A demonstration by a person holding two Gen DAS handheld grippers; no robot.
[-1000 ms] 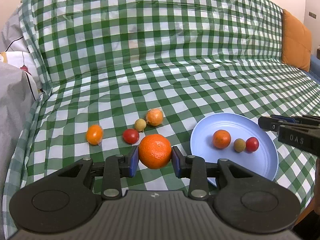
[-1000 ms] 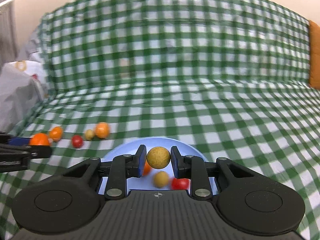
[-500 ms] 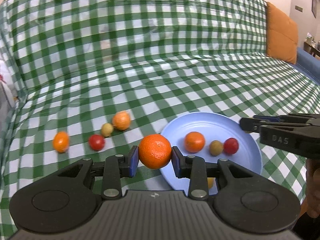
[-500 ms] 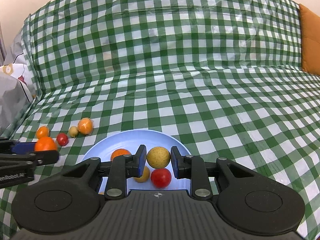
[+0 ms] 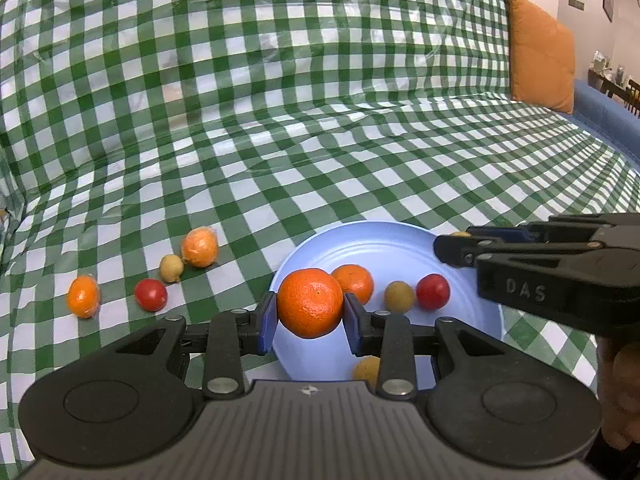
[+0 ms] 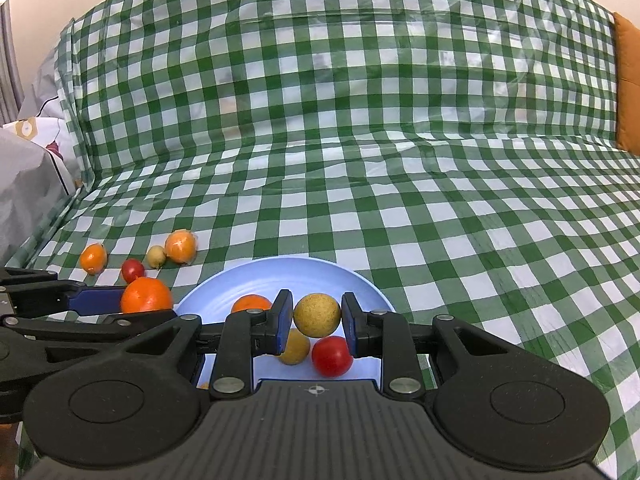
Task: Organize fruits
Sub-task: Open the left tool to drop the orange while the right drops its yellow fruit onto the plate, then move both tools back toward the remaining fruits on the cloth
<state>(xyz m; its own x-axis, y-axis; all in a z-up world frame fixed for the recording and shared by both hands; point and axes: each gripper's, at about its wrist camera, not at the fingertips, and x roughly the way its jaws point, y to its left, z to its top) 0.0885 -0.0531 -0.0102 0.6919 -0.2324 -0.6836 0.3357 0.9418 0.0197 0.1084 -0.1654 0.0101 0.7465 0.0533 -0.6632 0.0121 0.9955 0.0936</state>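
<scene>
My left gripper (image 5: 309,316) is shut on a large orange (image 5: 310,303) and holds it over the left edge of the light blue plate (image 5: 384,248). My right gripper (image 6: 317,320) is shut on a yellow-brown round fruit (image 6: 317,315) above the plate (image 6: 288,276). On the plate lie a small orange (image 5: 356,282), a yellow-brown fruit (image 5: 399,296), a red tomato (image 5: 433,291) and another yellow fruit (image 5: 366,368). Left of the plate on the cloth lie two wrapped oranges (image 5: 200,247) (image 5: 83,296), a red tomato (image 5: 151,294) and a small yellow fruit (image 5: 171,267).
A green-and-white checked cloth (image 5: 320,140) covers the sofa seat and back. An orange cushion (image 5: 540,64) stands at the far right. A grey and white bag (image 6: 24,168) sits at the left edge.
My left gripper has carried the large orange rightwards, from beside the loose fruits to over the plate's left edge. My right gripper, still holding the yellow fruit, stays over the plate.
</scene>
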